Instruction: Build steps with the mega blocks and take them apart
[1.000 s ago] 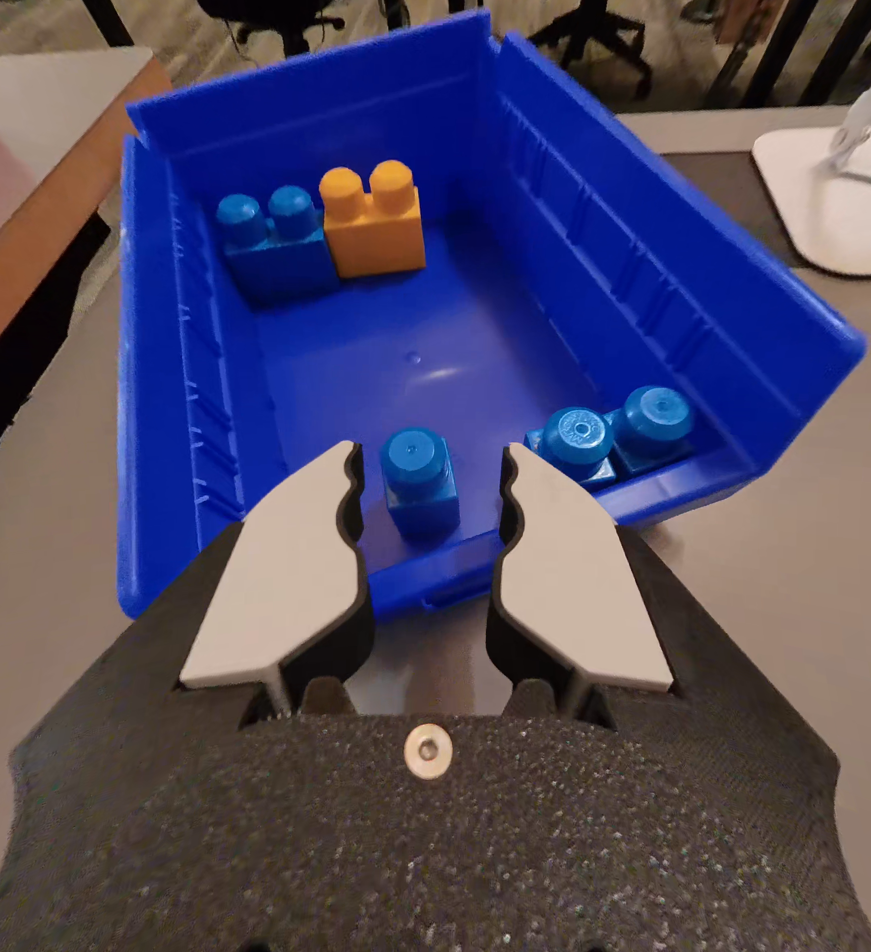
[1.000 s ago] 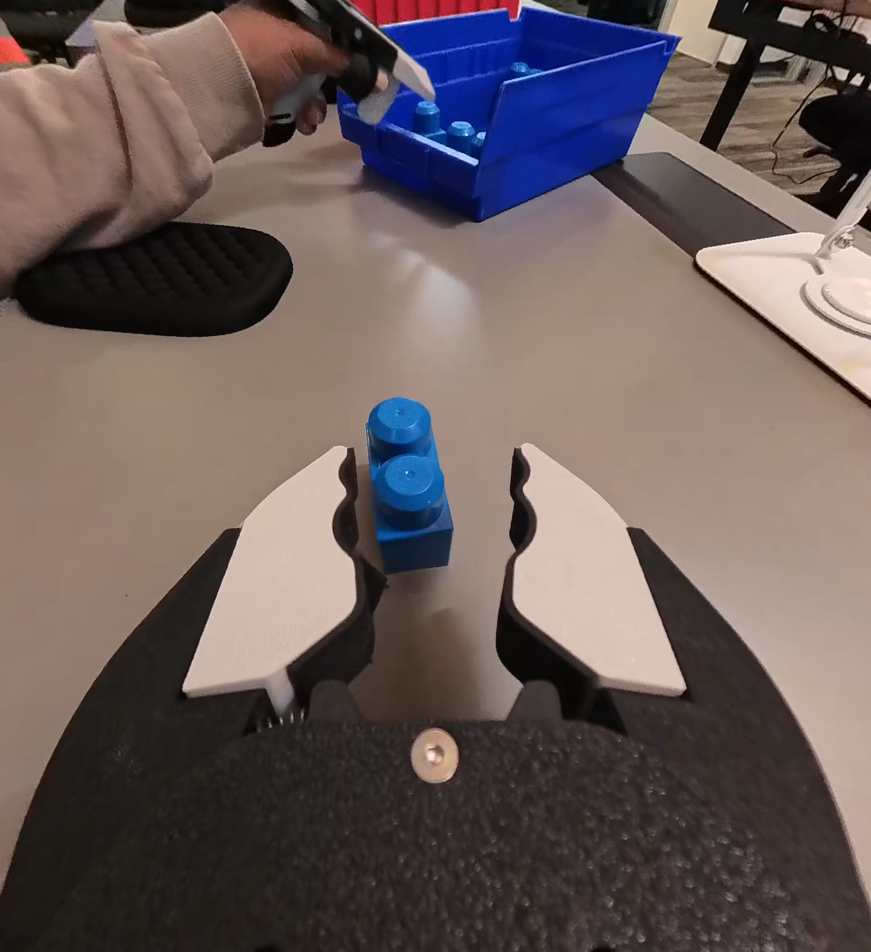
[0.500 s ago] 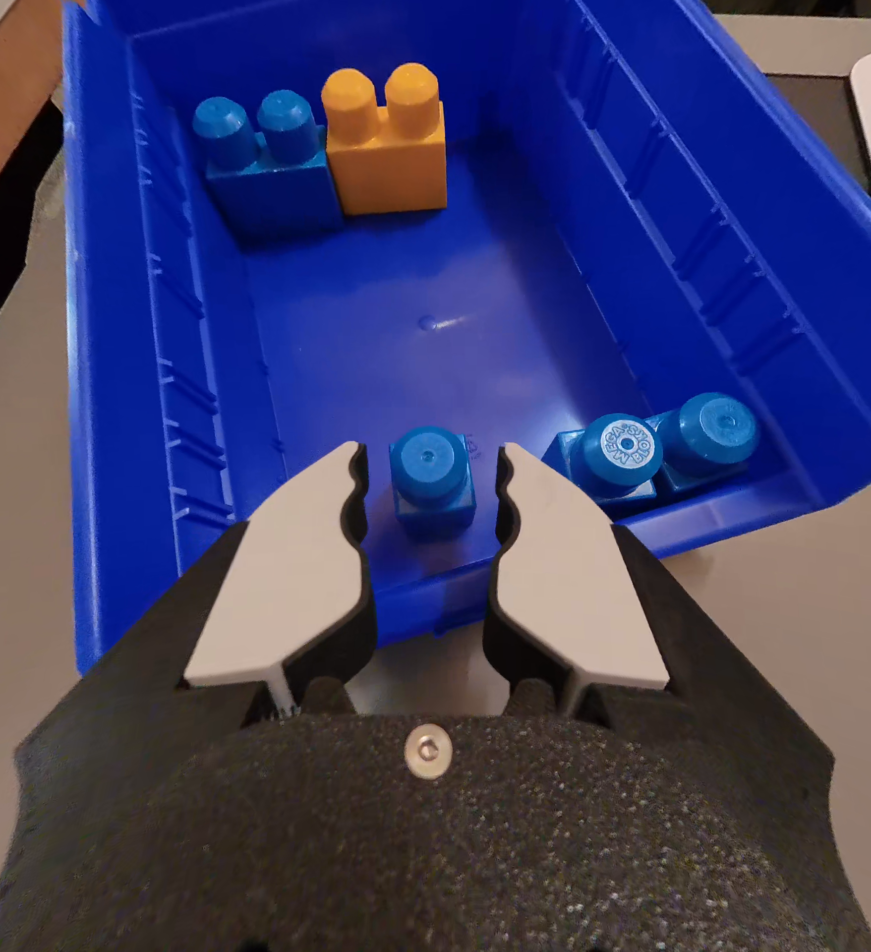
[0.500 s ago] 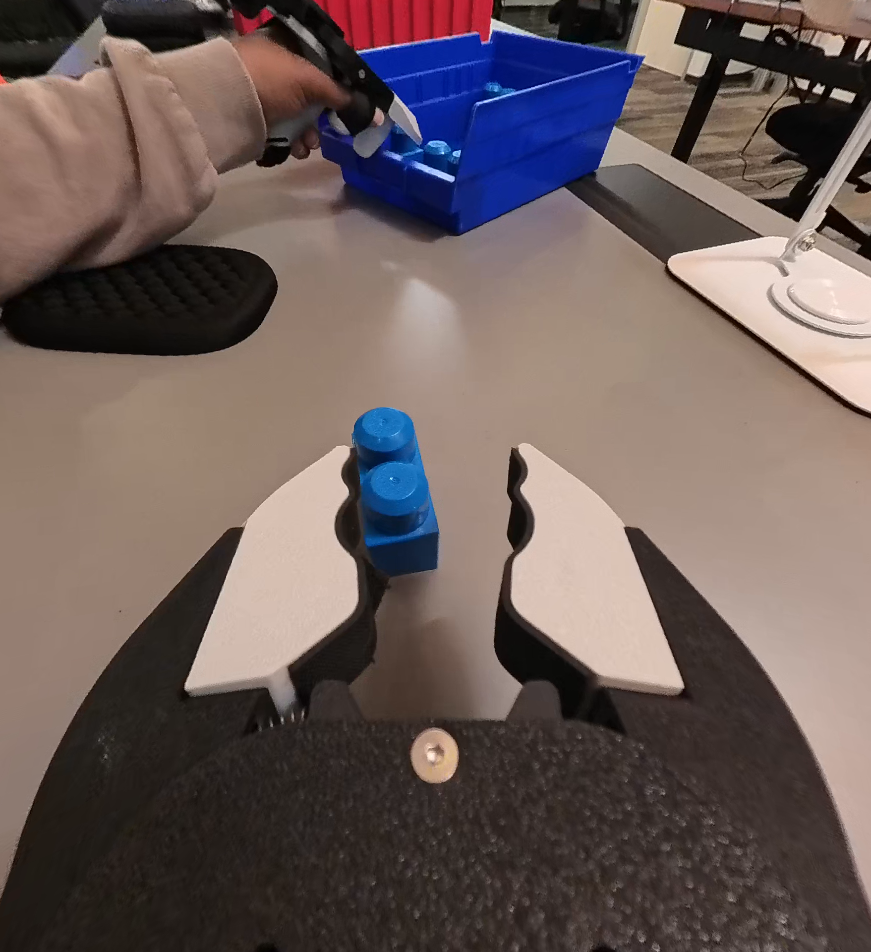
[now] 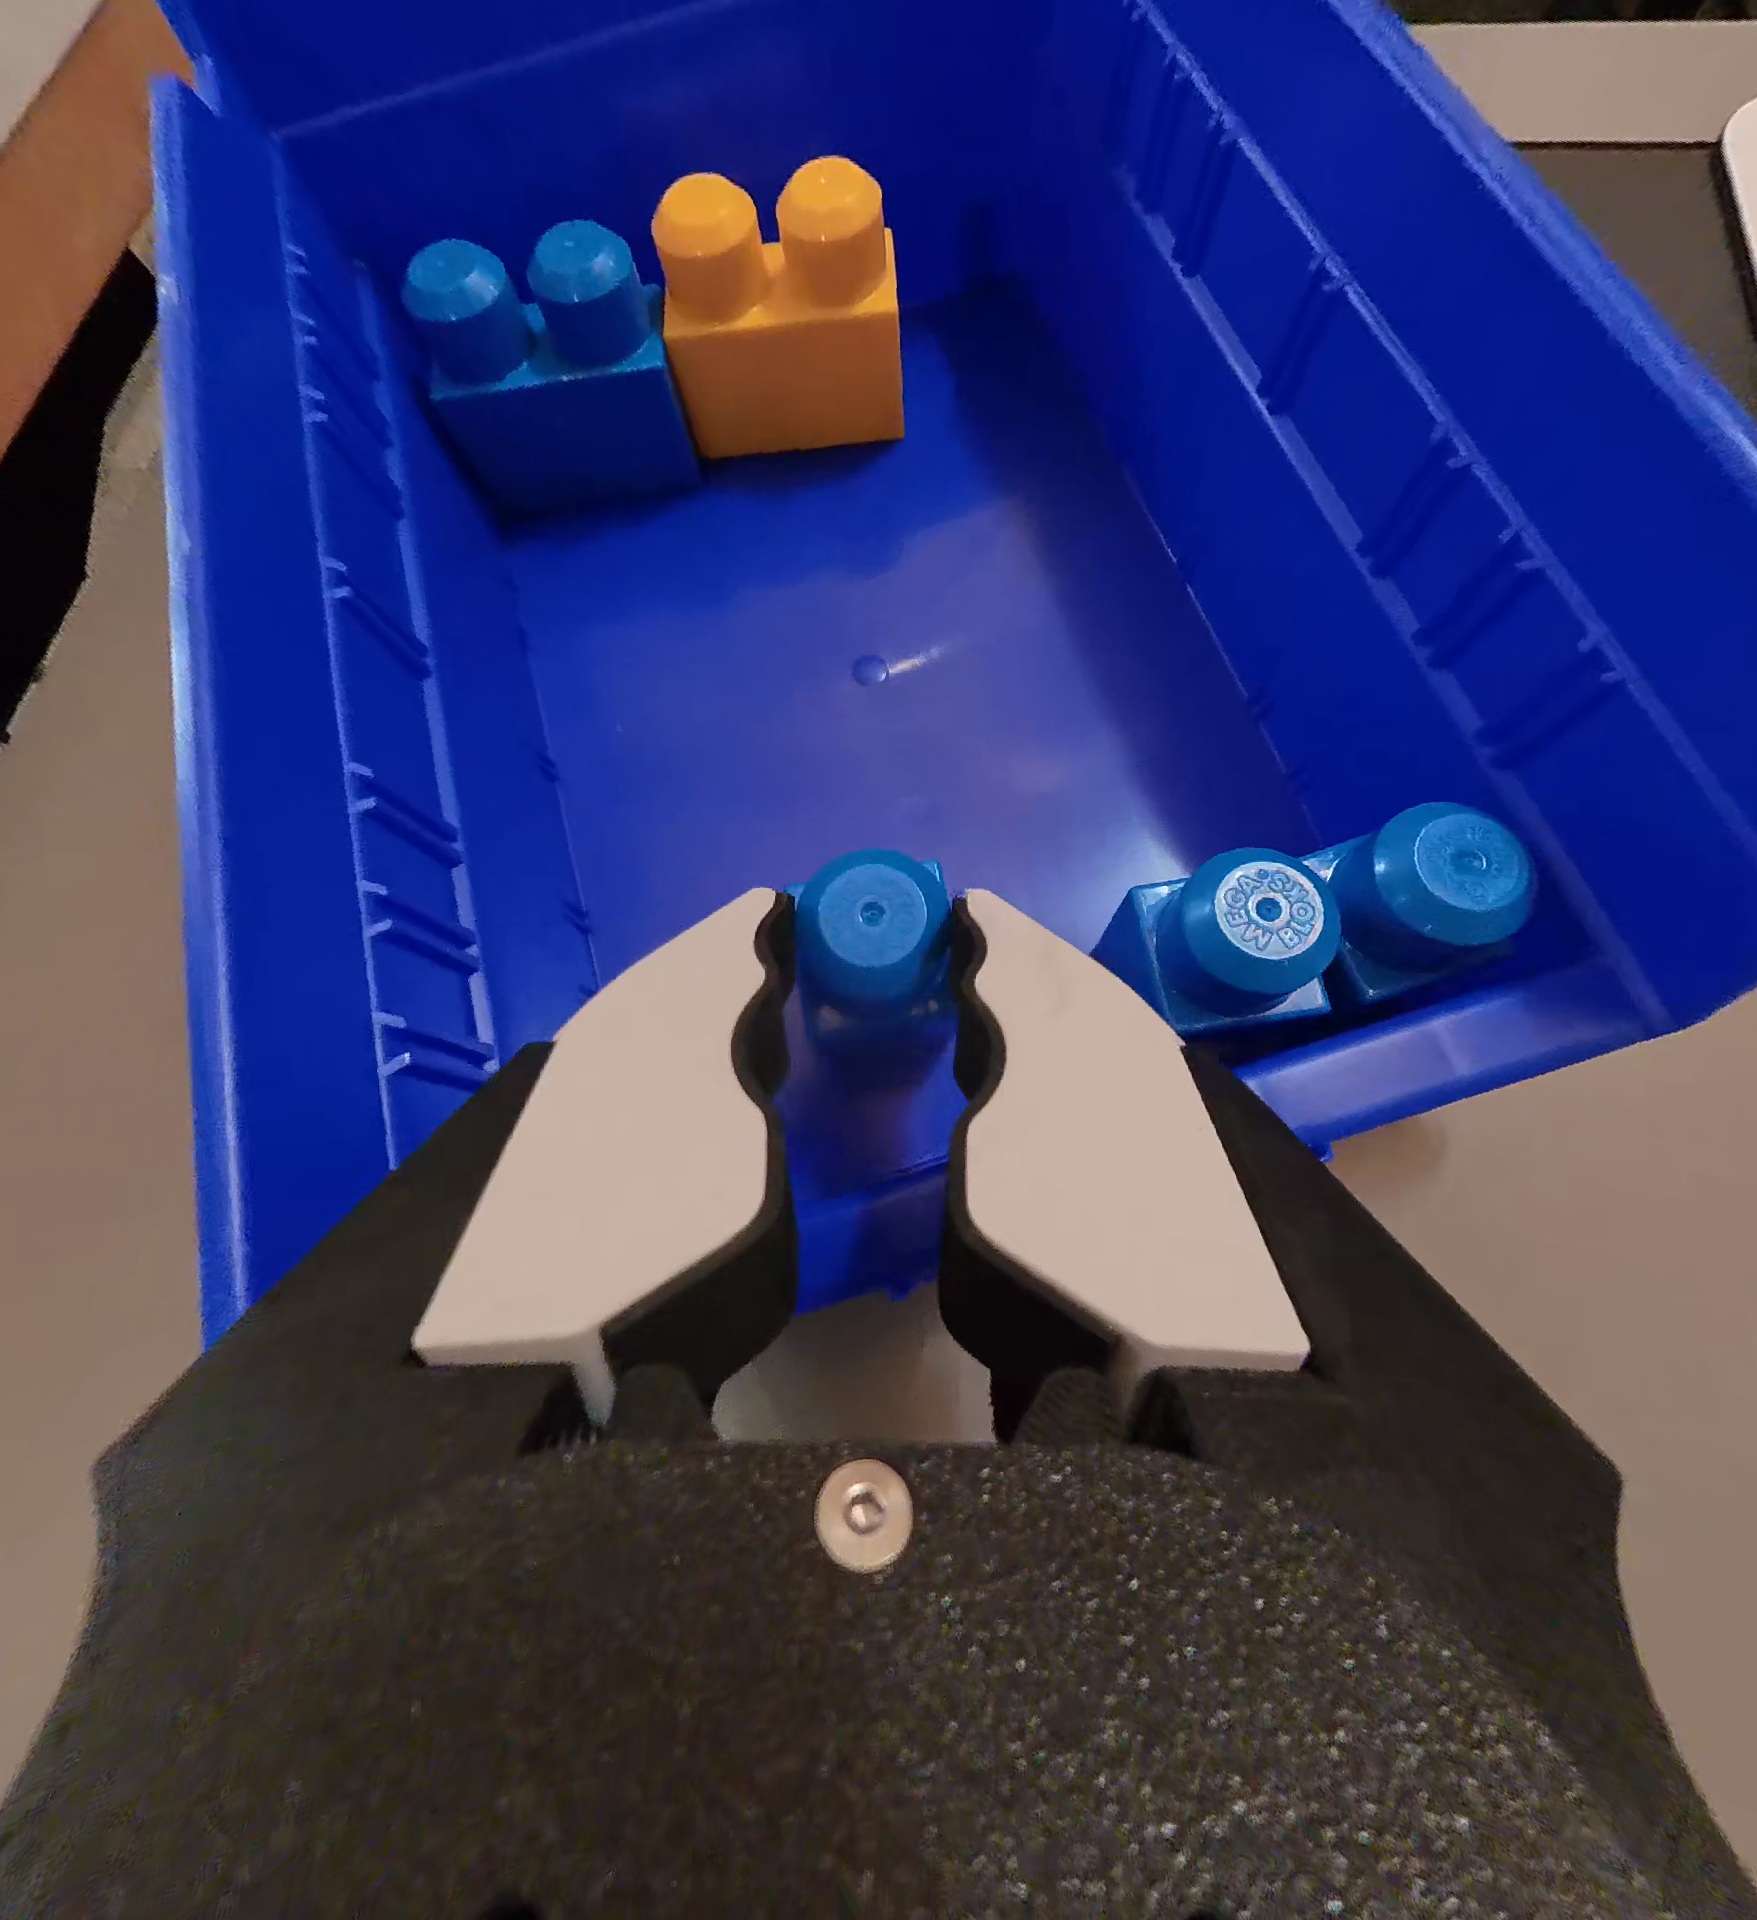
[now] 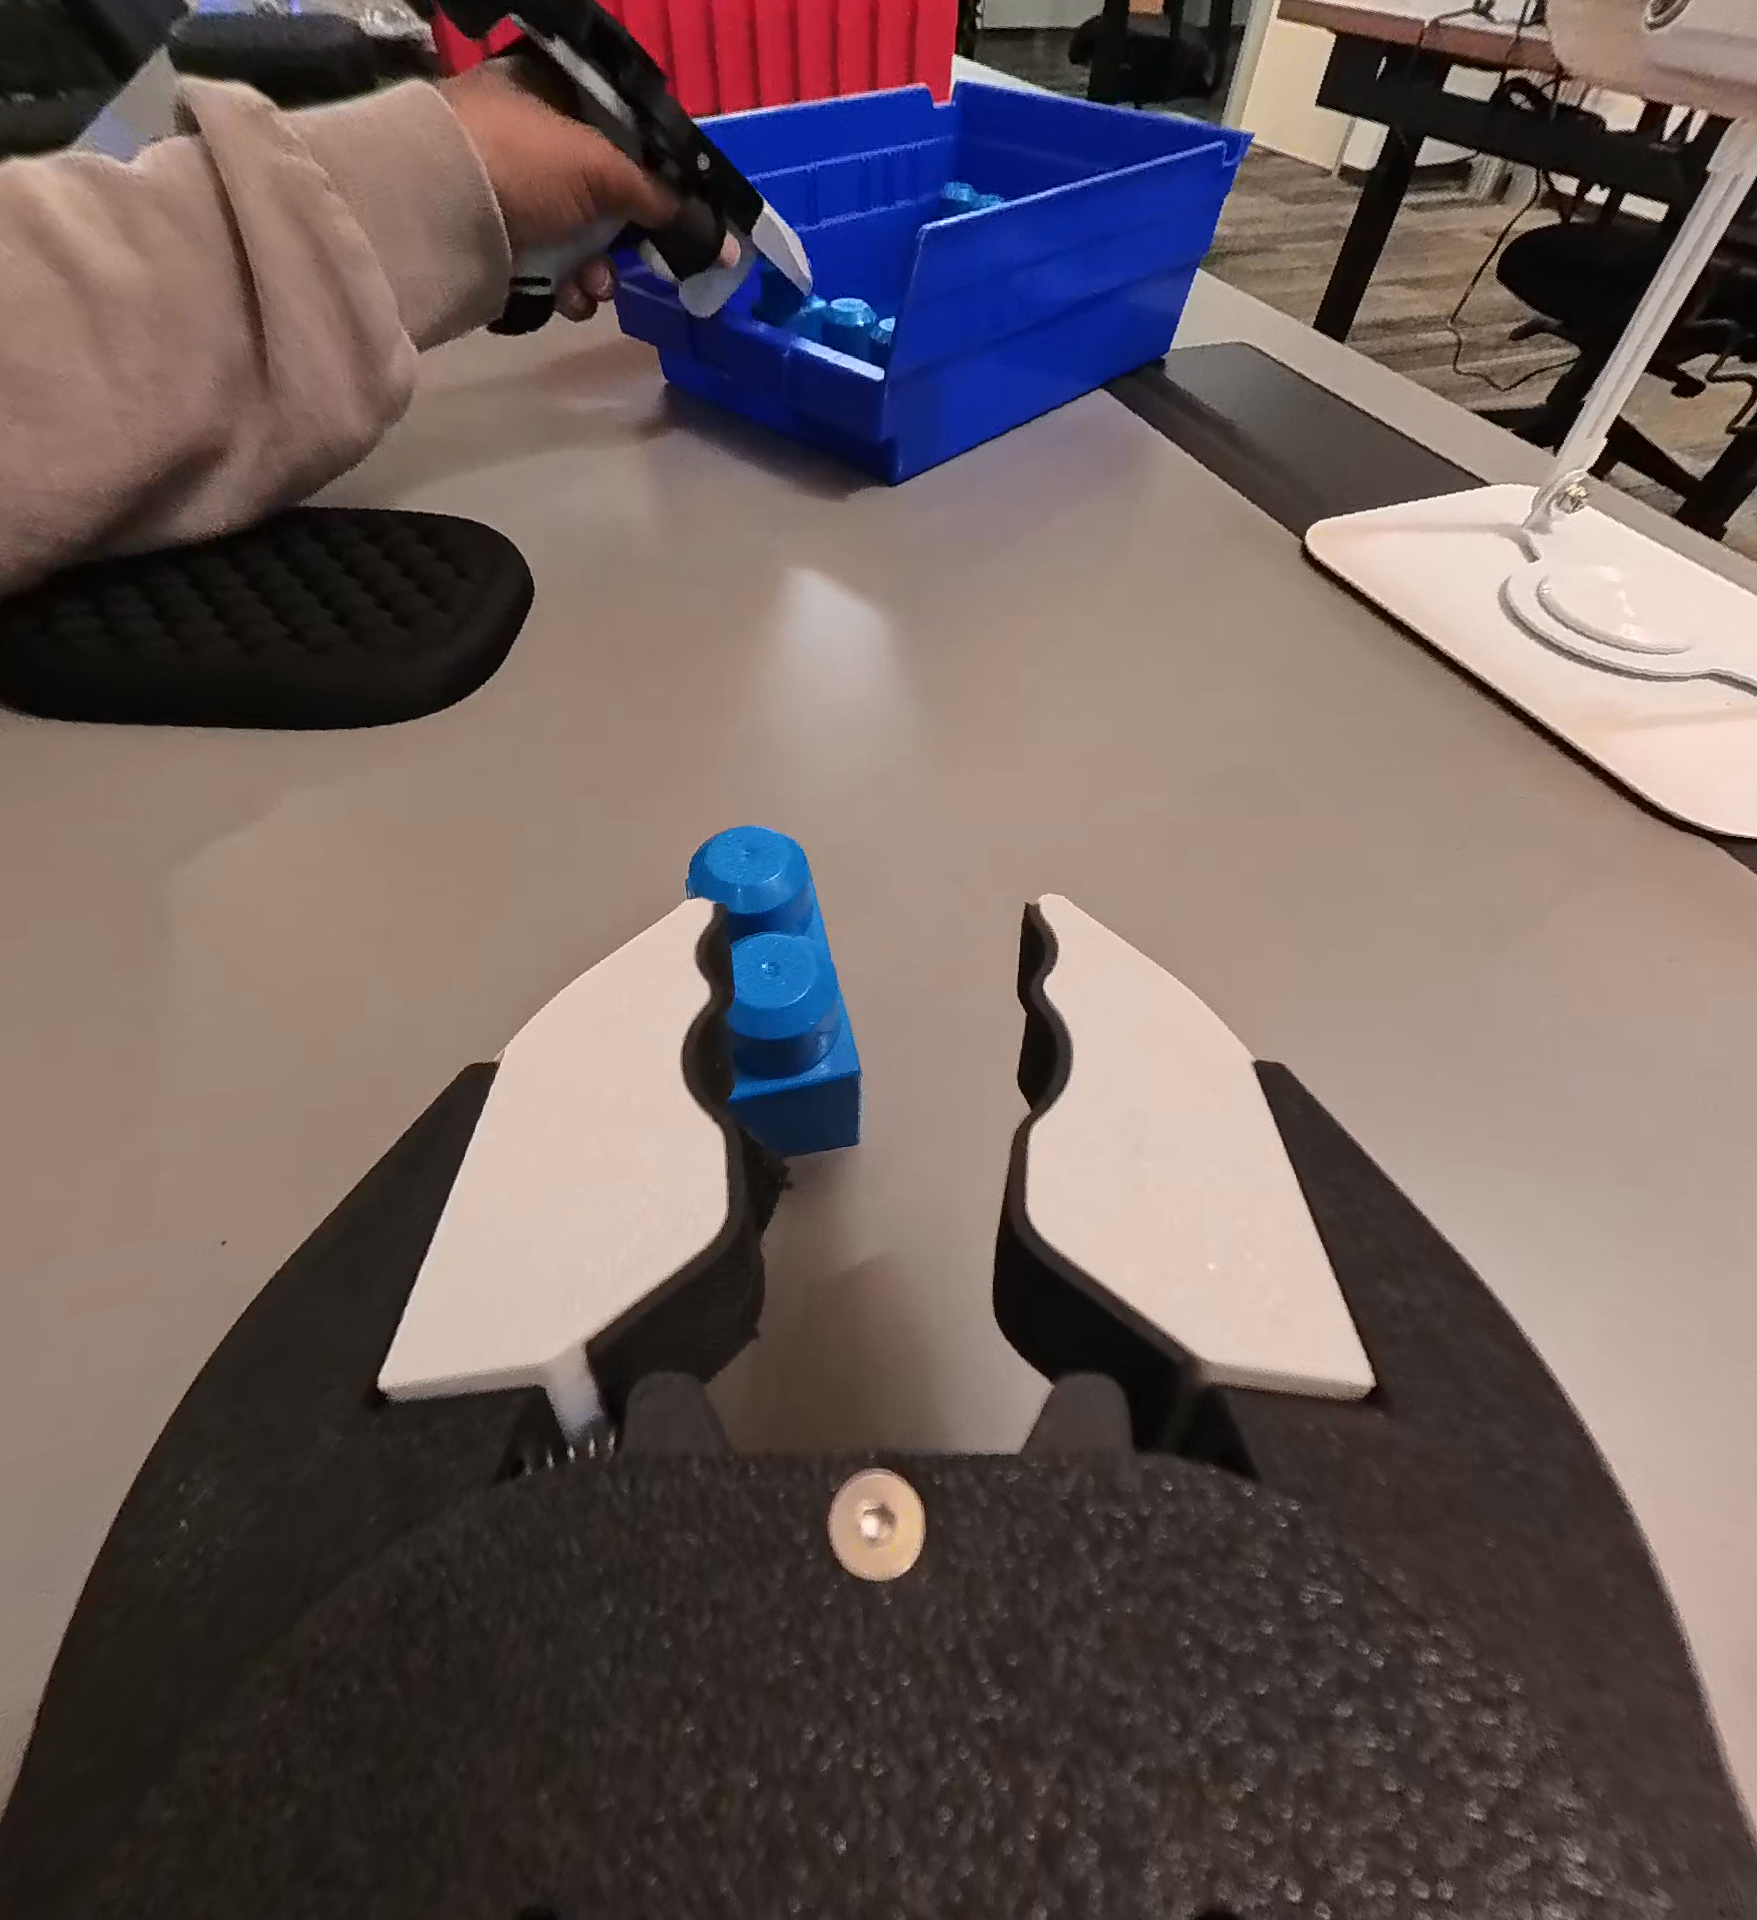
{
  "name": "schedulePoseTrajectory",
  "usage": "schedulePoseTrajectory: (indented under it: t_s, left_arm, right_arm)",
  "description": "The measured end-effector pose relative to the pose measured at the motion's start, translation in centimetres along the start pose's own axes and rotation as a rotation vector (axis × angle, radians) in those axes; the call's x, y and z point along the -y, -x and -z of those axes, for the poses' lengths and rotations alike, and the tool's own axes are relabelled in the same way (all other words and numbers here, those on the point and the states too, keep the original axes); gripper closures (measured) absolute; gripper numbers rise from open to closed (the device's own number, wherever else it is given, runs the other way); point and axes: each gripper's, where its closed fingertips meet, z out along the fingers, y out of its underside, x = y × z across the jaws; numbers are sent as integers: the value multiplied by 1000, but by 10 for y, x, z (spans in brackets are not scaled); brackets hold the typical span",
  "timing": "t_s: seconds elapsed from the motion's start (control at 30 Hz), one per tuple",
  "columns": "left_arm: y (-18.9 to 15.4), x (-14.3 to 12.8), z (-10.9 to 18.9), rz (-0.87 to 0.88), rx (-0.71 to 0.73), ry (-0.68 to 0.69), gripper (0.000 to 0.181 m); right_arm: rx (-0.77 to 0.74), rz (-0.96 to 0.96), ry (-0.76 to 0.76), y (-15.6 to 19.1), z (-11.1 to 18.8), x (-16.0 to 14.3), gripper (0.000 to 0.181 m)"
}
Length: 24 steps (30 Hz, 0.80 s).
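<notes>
glossy plastic bin, apparently matt table

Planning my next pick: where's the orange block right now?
Left wrist view: the orange block stands at the blue bin's far end, beside a blue two-stud block on its left.

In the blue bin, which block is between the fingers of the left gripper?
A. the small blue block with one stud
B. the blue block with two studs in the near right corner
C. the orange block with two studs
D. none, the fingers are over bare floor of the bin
A: in the left wrist view the left gripper has its fingers closed against the sides of the small blue block with one stud, near the front wall of the blue bin.
</notes>
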Motion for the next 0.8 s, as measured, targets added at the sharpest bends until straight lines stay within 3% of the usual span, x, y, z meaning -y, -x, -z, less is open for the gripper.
schedulePoseTrajectory:
  t_s: [0.2,0.37,0.57,0.8]
  left_arm:
    - [-11,25,21,-49,-5,-111,153]
    - [-43,59,58,-140,-50,-227,153]
    - [-121,79,104,-305,-196,-314,153]
    - [-223,57,113,-495,-376,-284,153]
  right_arm:
    - [-8,-5,-13,-3,2,2,128]
    - [-13,-9,-13,-5,2,1,128]
    - [-20,-11,-11,-6,1,0,128]
    - [-23,-10,-12,-7,3,0,128]
